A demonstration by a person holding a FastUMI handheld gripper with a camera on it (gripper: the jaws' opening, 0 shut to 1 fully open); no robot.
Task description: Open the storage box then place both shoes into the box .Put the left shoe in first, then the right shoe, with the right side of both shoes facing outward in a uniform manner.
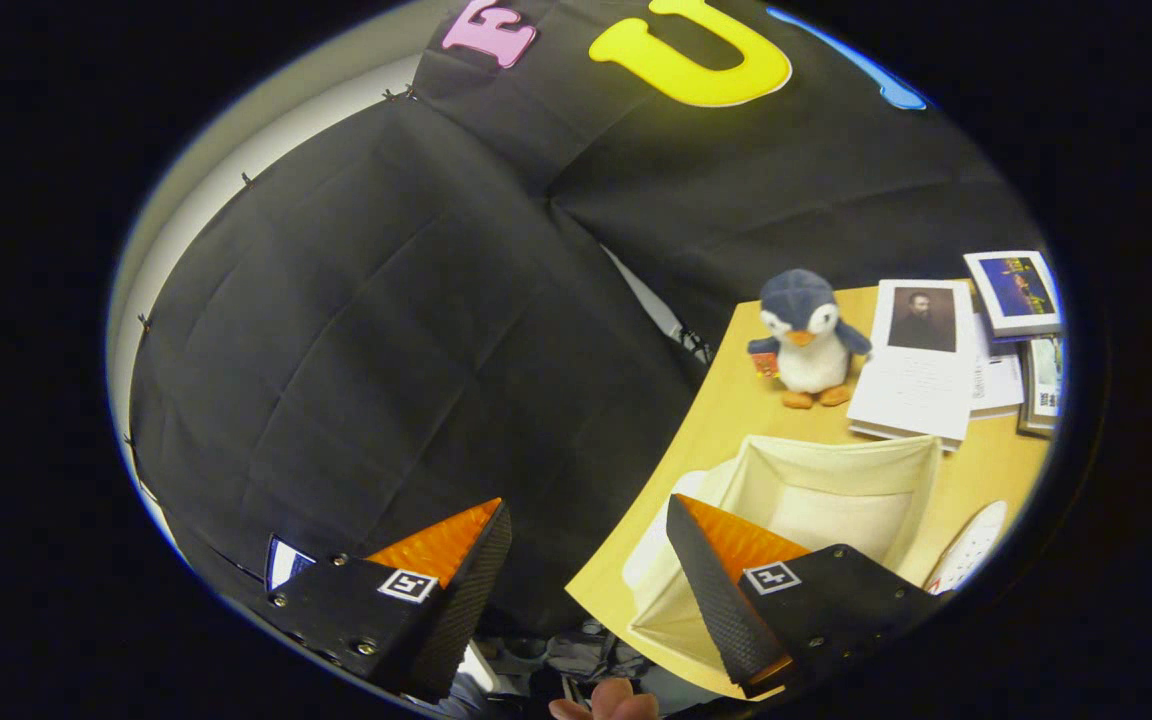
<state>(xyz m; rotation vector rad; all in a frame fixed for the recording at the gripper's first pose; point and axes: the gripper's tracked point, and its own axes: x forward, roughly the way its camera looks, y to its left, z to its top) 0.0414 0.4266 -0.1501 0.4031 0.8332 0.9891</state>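
A cream fabric storage box (816, 490) stands open on the wooden table (726, 410), its inside bare as far as I can see. My gripper (586, 540) is open, held tilted over the table's left edge, with nothing between its fingers. One finger (706, 570) overlaps the box's near left wall; the other finger (456, 560) hangs off the table in front of the black cloth. A white rounded object (971, 545) lies just right of the box, partly hidden; I cannot tell what it is.
A plush penguin (808, 335) stands behind the box. Books and booklets (921, 360) lie to its right, with more stacked beyond (1021, 295). A person's fingertips (606, 703) show below the fingers. The black cloth wall (416, 300) rises left of the table.
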